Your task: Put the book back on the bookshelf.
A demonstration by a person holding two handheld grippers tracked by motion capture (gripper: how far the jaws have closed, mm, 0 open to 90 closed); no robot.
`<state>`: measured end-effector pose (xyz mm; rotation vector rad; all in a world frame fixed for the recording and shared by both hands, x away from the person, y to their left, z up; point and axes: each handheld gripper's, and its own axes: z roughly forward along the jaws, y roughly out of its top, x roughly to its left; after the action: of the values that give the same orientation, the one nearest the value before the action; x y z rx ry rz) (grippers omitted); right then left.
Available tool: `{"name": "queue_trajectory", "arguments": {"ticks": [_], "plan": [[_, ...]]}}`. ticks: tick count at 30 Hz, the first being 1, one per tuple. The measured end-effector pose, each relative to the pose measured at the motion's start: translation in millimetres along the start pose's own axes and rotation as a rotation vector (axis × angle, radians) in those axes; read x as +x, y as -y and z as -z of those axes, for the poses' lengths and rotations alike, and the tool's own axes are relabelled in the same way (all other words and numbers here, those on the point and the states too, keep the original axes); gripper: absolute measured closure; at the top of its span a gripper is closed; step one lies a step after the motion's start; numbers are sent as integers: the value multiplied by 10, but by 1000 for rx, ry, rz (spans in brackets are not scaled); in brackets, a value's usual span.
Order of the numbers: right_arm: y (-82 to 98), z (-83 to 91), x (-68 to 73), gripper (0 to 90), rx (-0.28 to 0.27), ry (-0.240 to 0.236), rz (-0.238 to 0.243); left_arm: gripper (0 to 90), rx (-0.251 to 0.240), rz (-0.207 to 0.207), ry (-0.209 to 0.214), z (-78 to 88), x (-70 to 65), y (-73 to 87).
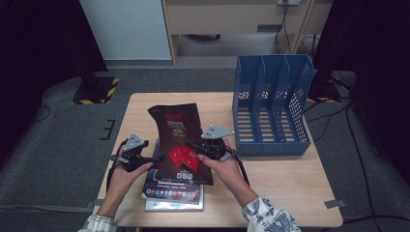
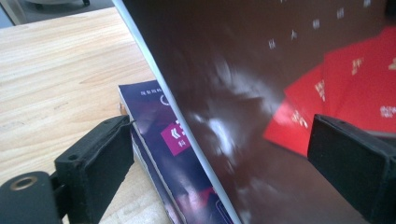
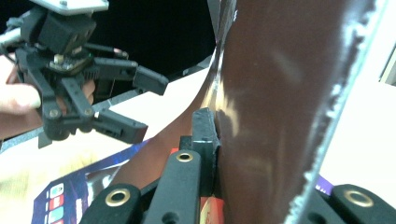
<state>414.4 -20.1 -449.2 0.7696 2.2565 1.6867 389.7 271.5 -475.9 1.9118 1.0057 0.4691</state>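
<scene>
A dark maroon magazine [image 1: 180,126] [image 2: 261,70] [image 3: 275,93] with red cards on its cover curves up off a stack of magazines [image 1: 174,192] [image 2: 156,119] [image 3: 60,200] near the table's front edge. My right gripper [image 1: 193,146] [image 3: 217,135] is shut on the maroon magazine's right edge, one pad pressed flat against the cover. My left gripper [image 1: 151,162] [image 2: 224,158] [image 3: 149,107] stands open at the magazine's left edge. The lifted edge runs between its wide jaws, and neither pad touches it.
A blue file rack [image 1: 273,104] with three slots stands at the back right of the wooden table [image 1: 285,179]. The stack's top cover is purple-blue. The person's hands and sleeves come in from the front edge.
</scene>
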Motion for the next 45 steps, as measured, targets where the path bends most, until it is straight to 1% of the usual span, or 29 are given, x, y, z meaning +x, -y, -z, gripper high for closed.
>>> {"name": "queue_trajectory", "arguments": {"ticks": [3, 6, 8, 10, 17, 22, 26, 34, 37, 39, 40, 42, 44, 45], "plan": [[-20, 6, 5, 853, -9, 2, 7, 67, -2, 3, 3, 10, 0, 11], [-44, 27, 13, 856, -21, 4, 15, 68, -23, 5, 5, 40, -6, -5], [-46, 31, 19, 856, -24, 2, 12, 68, -27, 1, 7, 51, -9, -14], [-52, 38, 26, 857, -28, -1, 20, 72, -34, 4, 13, 59, -16, -22], [-59, 44, 49, 859, -37, -3, 32, 72, -34, -6, 20, 58, -16, -29], [-81, 58, 42, 860, -55, -7, 37, 71, -49, 3, 36, 70, -11, -42], [-100, 82, 47, 861, -69, -11, 40, 71, -51, -13, 45, 74, -37, -56], [-150, 107, 64, 862, -88, -20, 51, 70, -53, -21, 60, 38, -62, -77], [-176, 137, 62, 863, -107, -25, 53, 68, -57, -34, 72, 20, -93, -94], [-190, 151, 59, 864, -114, -28, 52, 66, -61, -30, 83, 6, -98, -102], [-190, 151, 59, 864, -114, -28, 52, 66, -61, -30, 83, 6, -98, -102], [-207, 161, 57, 865, -122, -35, 51, 65, -57, -45, 90, -39, -92, -120], [-220, 162, 59, 865, -131, -40, 48, 65, -58, -44, 96, -58, -80, -130], [-226, 162, 60, 866, -134, -43, 50, 65, -66, -43, 101, -90, -54, -153]]}}
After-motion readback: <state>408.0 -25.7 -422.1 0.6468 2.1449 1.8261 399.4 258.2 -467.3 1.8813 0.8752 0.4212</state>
